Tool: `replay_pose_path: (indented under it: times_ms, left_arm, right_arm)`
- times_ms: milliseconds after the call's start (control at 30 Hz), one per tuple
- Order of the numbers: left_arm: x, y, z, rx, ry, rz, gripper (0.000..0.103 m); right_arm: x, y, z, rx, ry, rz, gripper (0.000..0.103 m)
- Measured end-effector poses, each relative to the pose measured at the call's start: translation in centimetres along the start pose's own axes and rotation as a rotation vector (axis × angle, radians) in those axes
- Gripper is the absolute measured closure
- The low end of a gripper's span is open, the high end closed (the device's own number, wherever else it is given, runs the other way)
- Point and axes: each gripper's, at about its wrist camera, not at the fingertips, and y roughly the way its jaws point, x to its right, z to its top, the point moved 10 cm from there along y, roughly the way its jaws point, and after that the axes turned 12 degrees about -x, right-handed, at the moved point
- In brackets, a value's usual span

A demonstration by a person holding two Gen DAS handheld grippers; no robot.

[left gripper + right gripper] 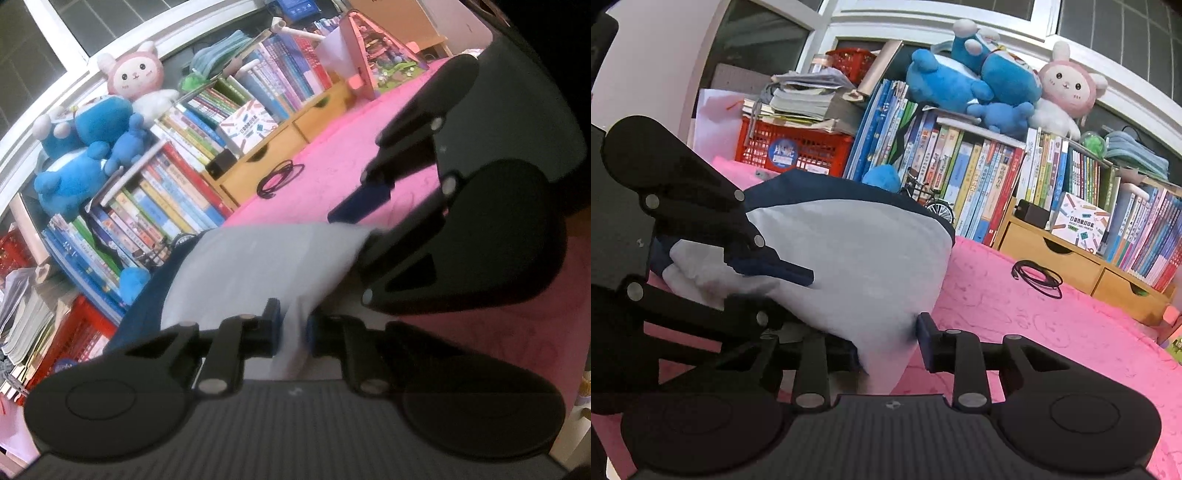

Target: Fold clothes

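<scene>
Garment (857, 258) lengthwise toward bookshelf (979, 177)

Pink patterned cover (1052, 314) bearing grey-and-navy garment (857, 258), coiled black cable (1039, 280), wooden drawer unit (1067, 258).

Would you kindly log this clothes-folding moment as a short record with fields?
garment: grey and navy garment, partly lifted
surface: pink cover
left tongs: shut on the garment's edge
right tongs: pads on either side of a grey corner; contact unclear
behind: books, plush toys, red basket
loose item: black cable on the cover
</scene>
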Motion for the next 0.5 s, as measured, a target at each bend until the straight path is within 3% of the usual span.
replay_pose_path:
  times_ms: [200, 300, 400, 500]
  left_arm:
    - [0.1, 0.0, -0.2, 0.001, 0.008, 0.013, 0.09]
    - [0.1, 0.3, -0.4, -0.007, 0.02, 0.026, 0.084]
    - [-0.2, 0.9, -0.7, -0.007, 0.062, 0.085, 0.078]
    - [-1.0, 0.7, -1.5, -0.006, 0.101, 0.142, 0.078]
  right_arm:
    - [-0.3, 0.5, -0.3, -0.018, -0.022, -0.03, 0.066]
    - [-0.4, 1.0, -0.4, -0.044, -0.026, -0.042, 0.066]
    - [-0.5, 1.5, 0.0, -0.056, -0.022, -0.053, 0.066]
    - [-0.6, 1.4, 0.6, -0.041, -0.044, -0.077, 0.066]
